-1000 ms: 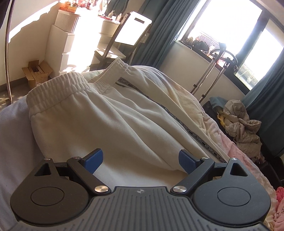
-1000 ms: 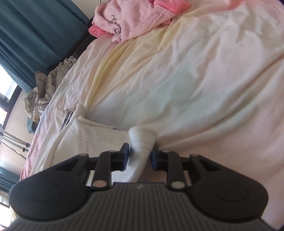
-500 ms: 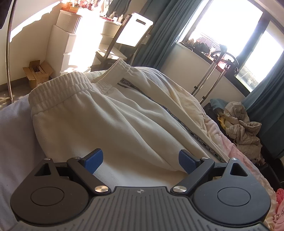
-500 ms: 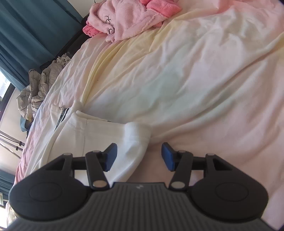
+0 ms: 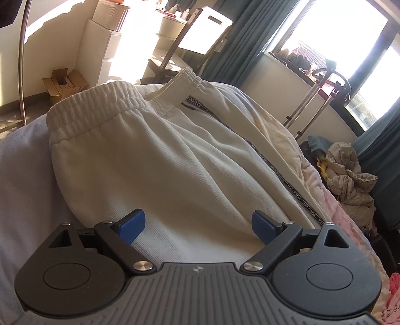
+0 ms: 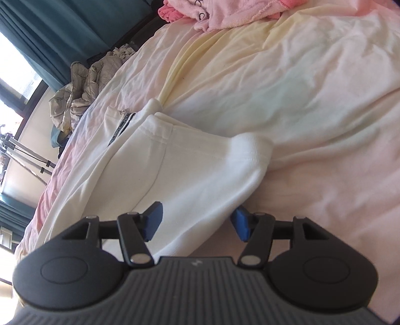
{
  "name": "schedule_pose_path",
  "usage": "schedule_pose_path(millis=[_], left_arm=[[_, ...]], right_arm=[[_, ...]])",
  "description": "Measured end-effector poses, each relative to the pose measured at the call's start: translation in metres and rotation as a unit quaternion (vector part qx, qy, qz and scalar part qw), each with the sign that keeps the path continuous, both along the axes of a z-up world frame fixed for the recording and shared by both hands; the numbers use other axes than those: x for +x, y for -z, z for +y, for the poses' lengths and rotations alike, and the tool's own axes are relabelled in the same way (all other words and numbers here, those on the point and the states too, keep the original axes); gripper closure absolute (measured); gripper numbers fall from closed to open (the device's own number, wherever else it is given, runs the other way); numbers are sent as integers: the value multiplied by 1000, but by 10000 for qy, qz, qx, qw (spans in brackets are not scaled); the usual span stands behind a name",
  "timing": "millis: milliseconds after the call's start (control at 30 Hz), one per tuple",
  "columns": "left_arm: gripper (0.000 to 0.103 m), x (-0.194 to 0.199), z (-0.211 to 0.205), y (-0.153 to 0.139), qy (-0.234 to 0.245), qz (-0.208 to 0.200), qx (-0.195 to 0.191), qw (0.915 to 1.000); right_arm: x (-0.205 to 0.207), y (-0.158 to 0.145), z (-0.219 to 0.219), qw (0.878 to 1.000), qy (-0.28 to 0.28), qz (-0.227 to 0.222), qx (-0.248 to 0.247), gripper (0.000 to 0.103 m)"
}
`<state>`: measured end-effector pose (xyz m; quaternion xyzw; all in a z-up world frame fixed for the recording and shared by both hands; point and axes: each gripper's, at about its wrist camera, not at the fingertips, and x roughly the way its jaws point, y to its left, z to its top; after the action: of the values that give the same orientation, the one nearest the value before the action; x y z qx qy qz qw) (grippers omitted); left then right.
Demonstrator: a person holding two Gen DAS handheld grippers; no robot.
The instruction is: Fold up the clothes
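Observation:
Cream-white sweatpants [image 5: 155, 160] with an elastic waistband [image 5: 100, 105] and a black lettered side stripe lie on the bed. In the left wrist view my left gripper [image 5: 198, 226] is open wide, just above the fabric below the waistband, holding nothing. In the right wrist view the pants' leg end [image 6: 200, 170] with its cuff [image 6: 255, 147] lies flat on the bedsheet [image 6: 300, 87]. My right gripper [image 6: 197, 223] is open, its blue fingers either side of the leg's near edge, gripping nothing.
A pink garment [image 6: 225, 12] lies at the far side of the bed. A crumpled grey-beige jacket [image 5: 350, 175] sits on the floor by teal curtains. A metal rack [image 5: 315, 100], white drawers [image 5: 105, 42], a cardboard box [image 5: 65, 82] and a chair stand beyond the bed.
My right gripper opened and let go of the pants cuff, which now lies flat on the sheet. My left gripper stayed open and shifted slightly over the pants.

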<state>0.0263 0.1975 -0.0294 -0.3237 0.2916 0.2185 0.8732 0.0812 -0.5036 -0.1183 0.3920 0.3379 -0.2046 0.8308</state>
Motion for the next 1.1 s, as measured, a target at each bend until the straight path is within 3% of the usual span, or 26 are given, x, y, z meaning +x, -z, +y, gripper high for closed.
schedule_pose_path(millis=[133,167,200,233,333,500,767,967,1033,1100], left_arm=[[9,4,4,1,26,143,-135,9998],[9,5,7,1,19,191,-240,9995],[8,6,10,2,11,225,-316,9992],[8,10,13,3,63,317,-411,9986],[8,17,26,3,189,481,-627,9967],[8,7,55,12,-61,289,-1418,9895],[8,-14,62,27,-424,-226,-1862,9813],[8,-21,68,31,-639,-390,-2159,9735],[8,-25,71,33,-702,-498,-2303,9693],[8,-31,76,38,-813,-629,-2536,9618]], right_arm=[[3,-10,8,9993,-74,-221,-285,48],[4,-11,9,9991,-62,-245,-330,61],[4,-11,9,9990,-88,-195,-392,88],[5,-11,9,9987,-119,-88,-485,98],[2,-5,3,9993,9,-62,-379,99],[-8,-4,-6,9967,668,-403,213,99],[-1,4,-9,9933,986,-298,531,94],[-6,25,-37,9823,1201,-323,1401,93],[-7,26,-46,9817,1185,-354,1449,93],[-6,24,-53,9861,1138,-303,1168,92]])
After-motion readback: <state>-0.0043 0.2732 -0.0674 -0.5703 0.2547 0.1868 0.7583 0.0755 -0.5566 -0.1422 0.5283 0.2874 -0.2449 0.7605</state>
